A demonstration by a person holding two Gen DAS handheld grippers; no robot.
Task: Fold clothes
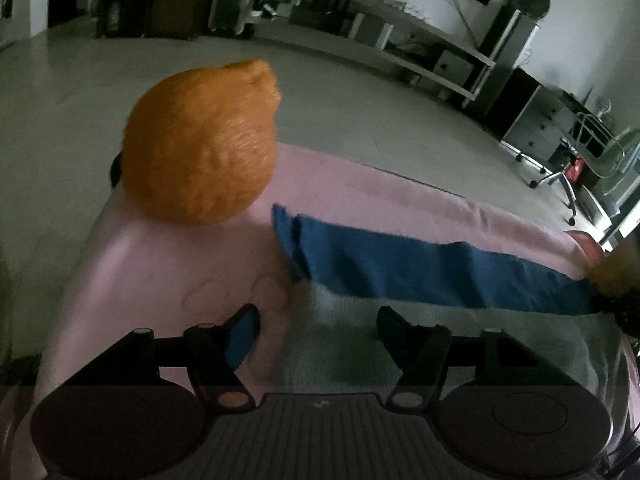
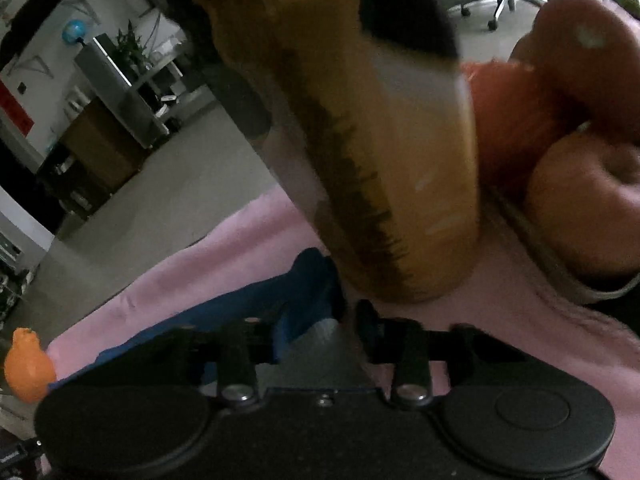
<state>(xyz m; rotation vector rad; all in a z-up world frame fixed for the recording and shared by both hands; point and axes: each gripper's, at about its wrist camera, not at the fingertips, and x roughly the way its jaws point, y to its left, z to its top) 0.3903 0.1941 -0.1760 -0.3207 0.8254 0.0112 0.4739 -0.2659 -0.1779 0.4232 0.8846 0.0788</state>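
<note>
A blue garment (image 1: 420, 268) lies in a long strip on a pink cloth (image 1: 168, 264), with a pale grey-green garment (image 1: 360, 344) in front of it. My left gripper (image 1: 318, 326) is open just above the grey-green garment's left corner. In the right wrist view my right gripper (image 2: 320, 328) is open over the blue garment's end (image 2: 308, 284) and a grey fabric corner (image 2: 328, 336). Neither holds anything.
An orange plush toy (image 1: 200, 144) sits on the pink cloth's far left corner; it also shows in the right wrist view (image 2: 28, 364). A tall yellow-and-black plush (image 2: 380, 140) and orange-red plush toys (image 2: 560, 120) stand close beyond the right gripper. Shelving (image 1: 380, 20) and office chairs stand on the floor beyond.
</note>
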